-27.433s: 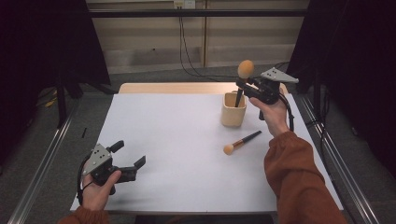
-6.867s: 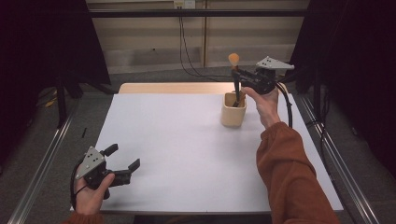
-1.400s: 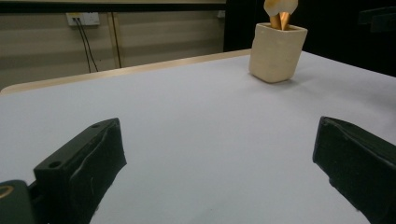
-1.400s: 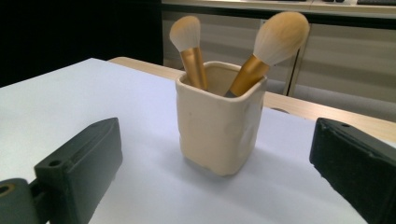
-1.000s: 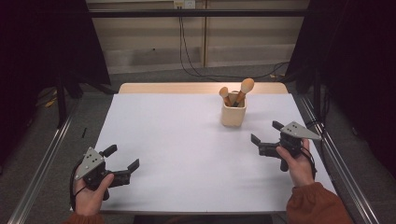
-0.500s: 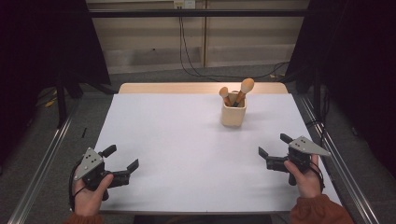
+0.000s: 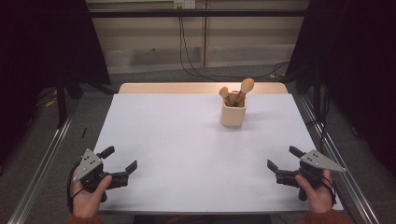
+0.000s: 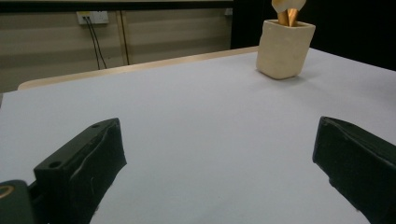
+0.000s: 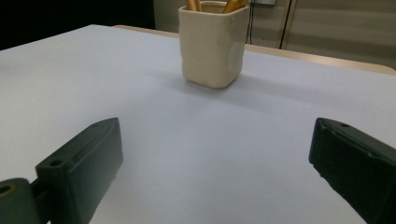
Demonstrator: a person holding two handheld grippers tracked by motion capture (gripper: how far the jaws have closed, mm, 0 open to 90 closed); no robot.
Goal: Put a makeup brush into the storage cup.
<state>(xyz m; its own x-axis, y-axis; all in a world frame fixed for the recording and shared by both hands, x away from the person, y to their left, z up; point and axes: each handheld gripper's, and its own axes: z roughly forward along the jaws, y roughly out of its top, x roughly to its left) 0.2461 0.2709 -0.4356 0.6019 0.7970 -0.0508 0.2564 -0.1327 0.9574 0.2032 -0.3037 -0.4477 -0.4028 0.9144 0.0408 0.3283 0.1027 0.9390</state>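
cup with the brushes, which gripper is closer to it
Right. The right gripper sits open at the table's near right edge, below the cup. The left gripper is open at the near left corner, farther across the table.

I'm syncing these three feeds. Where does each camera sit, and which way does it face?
High view: above the near edge, looking forward and down; both hands, left gripper, right gripper.
Left gripper view: low, between its open jaws, facing the cup.
Right gripper view: likewise, nearer the cup.
All show the cup with brushes.
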